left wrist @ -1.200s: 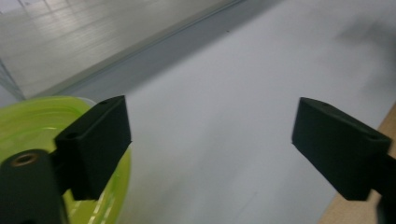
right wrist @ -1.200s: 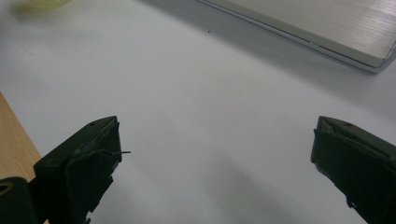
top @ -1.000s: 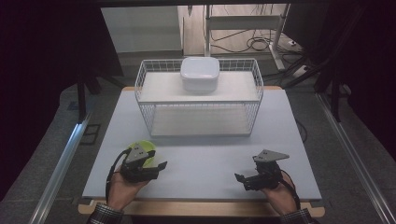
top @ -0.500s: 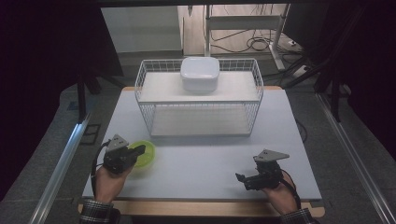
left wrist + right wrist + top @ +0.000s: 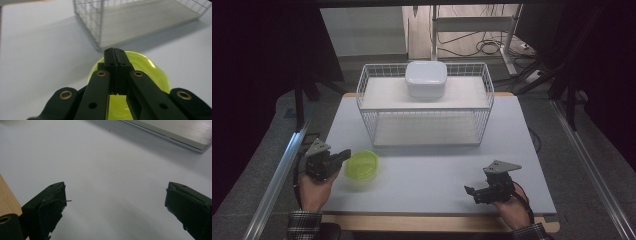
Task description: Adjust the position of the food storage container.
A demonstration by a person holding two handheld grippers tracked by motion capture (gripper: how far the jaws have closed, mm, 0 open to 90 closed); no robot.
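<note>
1. A yellow-green bowl [image 5: 361, 167] sits on the pale worktop [image 5: 432, 170] near its front left corner, in front of a white wire rack [image 5: 426, 107] and apart from it.
2. The left tongs [image 5: 346, 154], held in the person's left hand [image 5: 314, 187], lie just left of the bowl with their tips at its near rim; from the high view it cannot be told whether they touch it.
3. In the left gripper view, the left tongs [image 5: 114, 52] are clenched, the two black jaws pressed flat together with nothing between them, and the bowl [image 5: 150, 72] shows behind and beneath them.
4. The right tongs [image 5: 471, 192] rest low over the worktop near its front right, in the person's right hand [image 5: 511, 207], well apart from the bowl.
5. In the right gripper view, the right tongs [image 5: 115, 202] are released, jaws spread wide over bare worktop [image 5: 107, 170], gripping nothing.
6. A white lidded container [image 5: 426, 78] stands on the rack's upper shelf, toward the middle of its back edge.
7. The rack's lower shelf [image 5: 147, 17] appears beyond the bowl in the left gripper view, behind the wire mesh.
8. A strip of wooden edge [image 5: 432, 222] runs along the worktop's near side, between the two forearms.
</note>
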